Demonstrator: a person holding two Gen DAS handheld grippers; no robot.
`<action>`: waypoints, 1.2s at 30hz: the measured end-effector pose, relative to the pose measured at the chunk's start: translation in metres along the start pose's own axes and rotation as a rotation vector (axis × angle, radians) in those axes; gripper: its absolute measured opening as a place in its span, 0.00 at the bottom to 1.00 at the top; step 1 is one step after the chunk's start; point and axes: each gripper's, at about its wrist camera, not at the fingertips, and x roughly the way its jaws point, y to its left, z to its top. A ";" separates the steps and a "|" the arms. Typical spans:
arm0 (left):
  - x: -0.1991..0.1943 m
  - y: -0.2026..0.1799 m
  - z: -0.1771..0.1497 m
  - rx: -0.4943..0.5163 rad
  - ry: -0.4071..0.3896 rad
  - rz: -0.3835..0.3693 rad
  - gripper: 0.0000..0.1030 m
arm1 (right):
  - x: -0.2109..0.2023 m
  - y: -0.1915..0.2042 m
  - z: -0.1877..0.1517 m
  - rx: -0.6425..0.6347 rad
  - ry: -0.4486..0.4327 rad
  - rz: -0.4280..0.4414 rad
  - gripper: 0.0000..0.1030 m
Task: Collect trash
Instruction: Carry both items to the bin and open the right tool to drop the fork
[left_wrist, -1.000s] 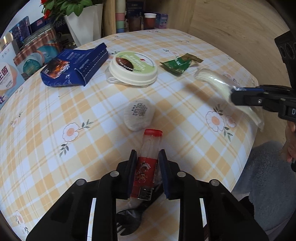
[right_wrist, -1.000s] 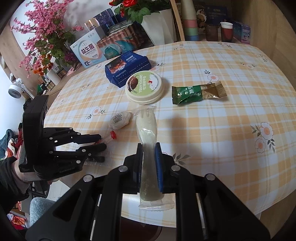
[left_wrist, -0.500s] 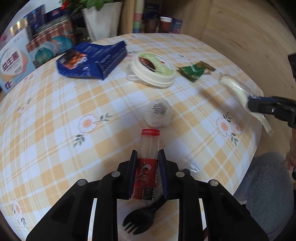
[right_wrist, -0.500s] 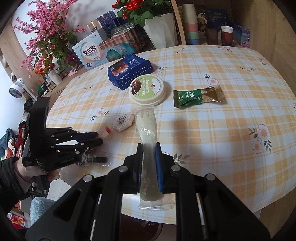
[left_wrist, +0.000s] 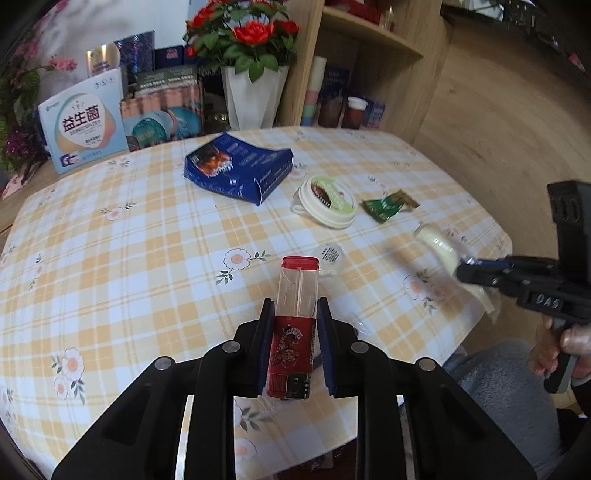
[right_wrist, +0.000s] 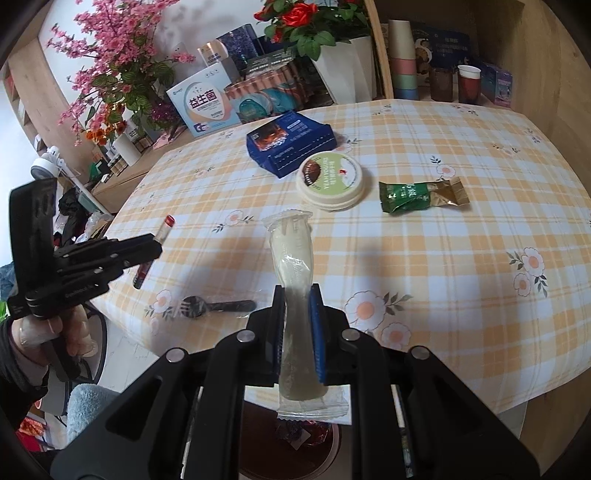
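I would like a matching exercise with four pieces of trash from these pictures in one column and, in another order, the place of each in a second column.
Things:
1. red-capped tube
2. pale plastic wrapper
3. black plastic spoon
4. green packet

Places:
A. lying on the tablecloth beside the round lid
B. clamped in the left gripper
C. lying near the table's near edge
D. clamped in the right gripper

Pairs: 1-B, 2-D, 3-C, 4-A

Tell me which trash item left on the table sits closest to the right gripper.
The black plastic fork, lying flat near the table's front edge, just left of the right gripper. The round lid, green wrapper and blue box all lie farther back.
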 end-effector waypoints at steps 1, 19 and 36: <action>-0.009 -0.001 -0.002 -0.012 -0.017 -0.005 0.22 | -0.004 0.005 -0.003 -0.010 -0.003 0.001 0.16; -0.134 -0.048 -0.092 -0.205 -0.226 -0.050 0.22 | -0.044 0.053 -0.076 -0.116 0.049 0.024 0.16; -0.157 -0.066 -0.122 -0.205 -0.257 -0.038 0.22 | -0.029 0.097 -0.120 -0.178 0.138 0.137 0.27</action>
